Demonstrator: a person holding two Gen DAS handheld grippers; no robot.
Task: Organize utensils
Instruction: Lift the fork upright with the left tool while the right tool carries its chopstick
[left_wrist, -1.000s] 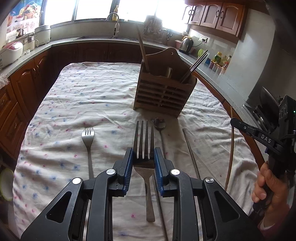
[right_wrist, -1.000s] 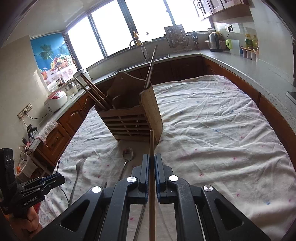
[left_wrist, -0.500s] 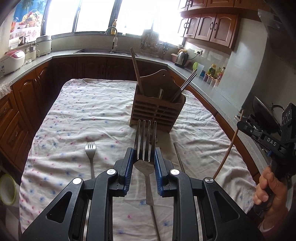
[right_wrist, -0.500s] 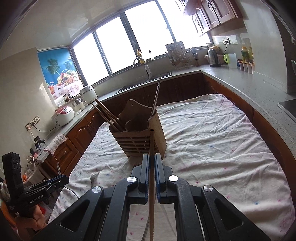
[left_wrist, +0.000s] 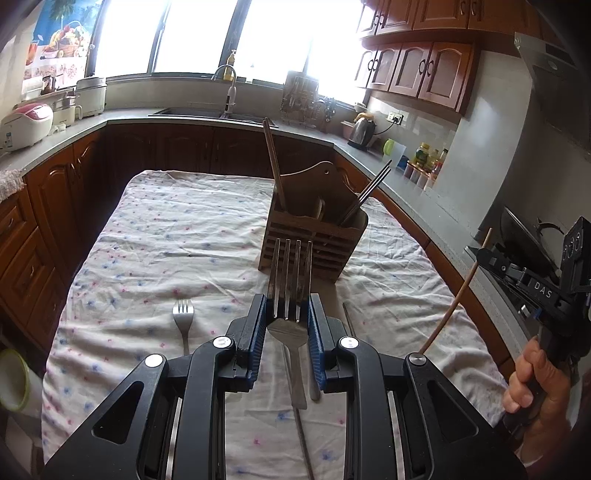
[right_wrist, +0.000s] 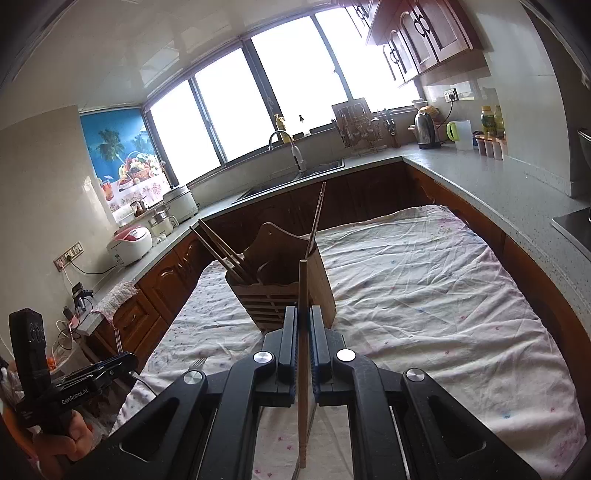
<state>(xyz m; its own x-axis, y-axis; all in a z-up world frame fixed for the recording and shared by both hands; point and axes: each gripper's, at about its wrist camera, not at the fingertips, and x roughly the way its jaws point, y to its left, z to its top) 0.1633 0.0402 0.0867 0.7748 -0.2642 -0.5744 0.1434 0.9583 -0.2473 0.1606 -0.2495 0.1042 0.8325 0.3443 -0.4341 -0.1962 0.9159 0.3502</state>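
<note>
Fork, four-tined, stainless steel (left_wrist: 290, 280): clamped at its neck between the blue pads of the left tool (left_wrist: 287, 325), tines pointing forward, handle hanging down behind the pads. Over the last second both tools have risen off the worktop (left_wrist: 155, 236), and the cloth now lies well below them. Chopstick, long, light wood (right_wrist: 303, 332): pinched upright between the nearly closed jaws of the right tool (right_wrist: 303, 332), both ends projecting. Both pickups thus appear complete; judged next step is transport to the holder.

Utensil holder, slatted brown wood with a raised arched back (left_wrist: 314, 229): stands on the cloth directly ahead of both tools. Contents: one wooden chopstick (left_wrist: 274, 162) leaning in the compartment on the left tool's left side; a bundle of dark chopsticks (left_wrist: 369, 192) leaning out of the opposite end; a pale handle in the middle, type not discernible.

Remaining on the worktop: a second steel fork (left_wrist: 183, 321) below and to the left of the left tool, and a thin metal rod (left_wrist: 347, 317) just right of it.
</note>
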